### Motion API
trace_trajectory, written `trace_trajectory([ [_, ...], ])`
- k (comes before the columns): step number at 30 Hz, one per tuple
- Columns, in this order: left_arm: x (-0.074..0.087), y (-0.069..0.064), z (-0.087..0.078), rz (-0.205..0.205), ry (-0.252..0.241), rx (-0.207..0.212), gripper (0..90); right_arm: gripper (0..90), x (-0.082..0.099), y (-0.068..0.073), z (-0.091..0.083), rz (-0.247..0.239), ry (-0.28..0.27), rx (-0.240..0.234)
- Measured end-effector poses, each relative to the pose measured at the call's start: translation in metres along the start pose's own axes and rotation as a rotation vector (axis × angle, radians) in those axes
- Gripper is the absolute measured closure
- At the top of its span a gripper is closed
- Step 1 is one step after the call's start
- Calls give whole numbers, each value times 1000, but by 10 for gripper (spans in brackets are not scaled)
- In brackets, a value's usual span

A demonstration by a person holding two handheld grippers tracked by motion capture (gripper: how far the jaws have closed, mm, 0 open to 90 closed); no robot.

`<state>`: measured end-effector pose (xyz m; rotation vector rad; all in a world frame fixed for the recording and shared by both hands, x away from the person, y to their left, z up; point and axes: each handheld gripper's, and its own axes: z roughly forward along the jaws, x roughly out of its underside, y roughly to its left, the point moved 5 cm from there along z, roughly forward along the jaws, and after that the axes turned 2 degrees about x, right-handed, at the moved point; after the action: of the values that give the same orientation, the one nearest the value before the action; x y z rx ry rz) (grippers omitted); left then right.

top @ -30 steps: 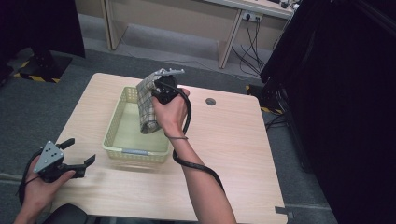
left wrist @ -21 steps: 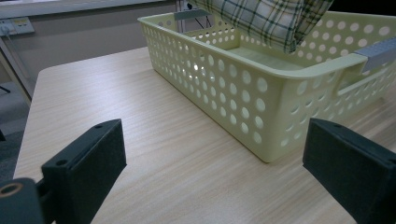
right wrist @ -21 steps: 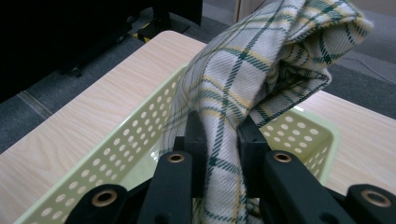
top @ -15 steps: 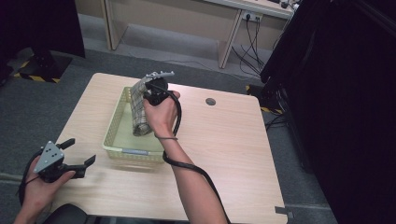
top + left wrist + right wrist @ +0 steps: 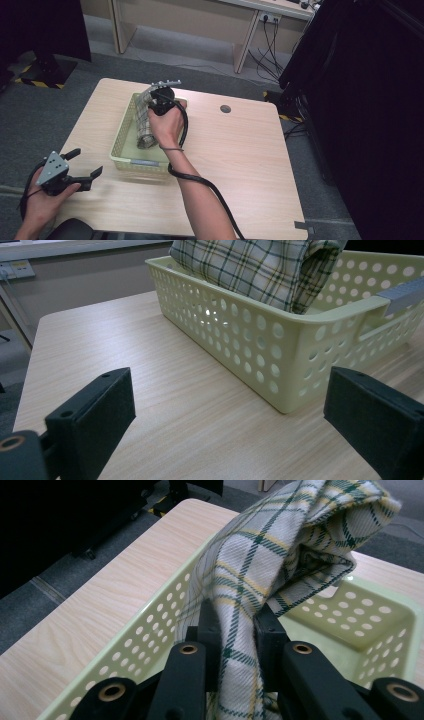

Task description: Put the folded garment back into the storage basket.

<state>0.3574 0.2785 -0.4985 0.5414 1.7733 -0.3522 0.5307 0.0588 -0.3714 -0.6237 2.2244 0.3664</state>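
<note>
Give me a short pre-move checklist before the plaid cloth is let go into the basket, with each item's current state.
1. Right hand-held gripper clamped on the plaid cloth: ok, the cloth is pinched between both jaws.
2. Cloth over the green basket: ok, in the high view it hangs inside the basket's outline.
3. Cloth's lower end resting on the basket floor: cannot tell, the basket wall hides it.
4. Left hand-held gripper out of the way: ok, it is open, near the table's front left corner, apart from the basket.
5. Basket flat on the table: ok in the left gripper view.
6. Right gripper's cable away from the basket: ok, it trails along the forearm.
</note>
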Motion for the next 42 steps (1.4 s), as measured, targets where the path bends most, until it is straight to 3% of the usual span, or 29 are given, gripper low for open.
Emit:
trace_trajectory([
  [42, 0, -1, 1, 9, 8, 10, 57, 791, 11, 14, 22, 59, 31, -14],
])
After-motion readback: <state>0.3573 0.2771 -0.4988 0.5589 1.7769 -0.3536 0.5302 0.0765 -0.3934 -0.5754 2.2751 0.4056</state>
